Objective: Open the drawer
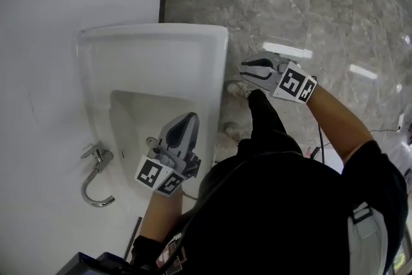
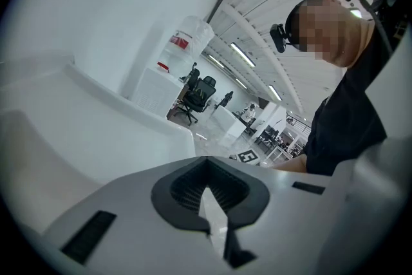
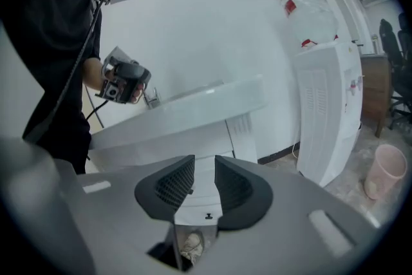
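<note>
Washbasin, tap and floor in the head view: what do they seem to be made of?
Washbasin: probably glazed ceramic. It is smooth, glossy white with rounded moulded edges, though cast resin would look alike.
Tap: metal, likely chrome-plated. It is silvery with bright, mirror-like glints.
Floor: polished stone or stone-look tile. It has a grey veined pattern and sharp reflections of ceiling lights.

The left gripper [image 2: 206, 164] (jaws together, nothing held) points over a white basin [image 2: 109, 119]; a person [image 2: 351, 119] stands right.

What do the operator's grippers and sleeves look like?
Left gripper and right gripper: pale grey wedge-shaped bodies, black ribbed pads, a cube of black-and-white square markers behind each. Black short-sleeved top; thin black cable trails from the left one.
</note>
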### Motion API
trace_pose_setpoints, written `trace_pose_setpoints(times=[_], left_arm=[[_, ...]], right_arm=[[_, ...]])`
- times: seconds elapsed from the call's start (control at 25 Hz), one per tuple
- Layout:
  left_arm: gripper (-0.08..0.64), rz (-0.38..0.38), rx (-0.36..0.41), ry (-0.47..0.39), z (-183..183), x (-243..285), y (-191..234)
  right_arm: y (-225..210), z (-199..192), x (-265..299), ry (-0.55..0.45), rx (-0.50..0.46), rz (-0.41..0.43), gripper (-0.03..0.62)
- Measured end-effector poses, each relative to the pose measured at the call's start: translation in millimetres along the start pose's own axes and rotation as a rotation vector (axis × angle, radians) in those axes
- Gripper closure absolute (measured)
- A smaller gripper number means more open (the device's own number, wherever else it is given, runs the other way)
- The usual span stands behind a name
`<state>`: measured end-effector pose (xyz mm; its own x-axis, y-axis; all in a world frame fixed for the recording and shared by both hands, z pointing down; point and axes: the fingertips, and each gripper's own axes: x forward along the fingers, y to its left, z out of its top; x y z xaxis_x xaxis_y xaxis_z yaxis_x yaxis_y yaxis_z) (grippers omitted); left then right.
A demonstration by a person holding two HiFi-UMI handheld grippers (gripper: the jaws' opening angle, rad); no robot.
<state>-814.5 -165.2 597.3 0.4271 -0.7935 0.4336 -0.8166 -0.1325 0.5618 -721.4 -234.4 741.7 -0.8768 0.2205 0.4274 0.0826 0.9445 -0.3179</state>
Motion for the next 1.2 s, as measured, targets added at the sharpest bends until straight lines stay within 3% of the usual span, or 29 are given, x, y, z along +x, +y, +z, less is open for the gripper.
trace_pose_setpoints(times=[0.44, 0.68, 1.08, 1.2], left_arm=[[0.568, -0.021, 0.010, 0.042, -20, 19, -6], [0.568, -0.023, 0.002, 0.049, -27, 21, -6], [0.568, -0.021, -0.012, 0.041, -31, 19, -6], [0.568, -0.020, -0.012, 0.037, -30, 17, -6]], right_arm=[[49, -96, 91, 0.138, -0.084, 0.125, 0.449], [52, -118, 135, 0.191, -0.134, 0.064, 0.430], [60, -150, 179, 0.301, -0.228, 0.039, 0.428], [55, -154, 190, 0.315, -0.242, -0.009, 0.428]])
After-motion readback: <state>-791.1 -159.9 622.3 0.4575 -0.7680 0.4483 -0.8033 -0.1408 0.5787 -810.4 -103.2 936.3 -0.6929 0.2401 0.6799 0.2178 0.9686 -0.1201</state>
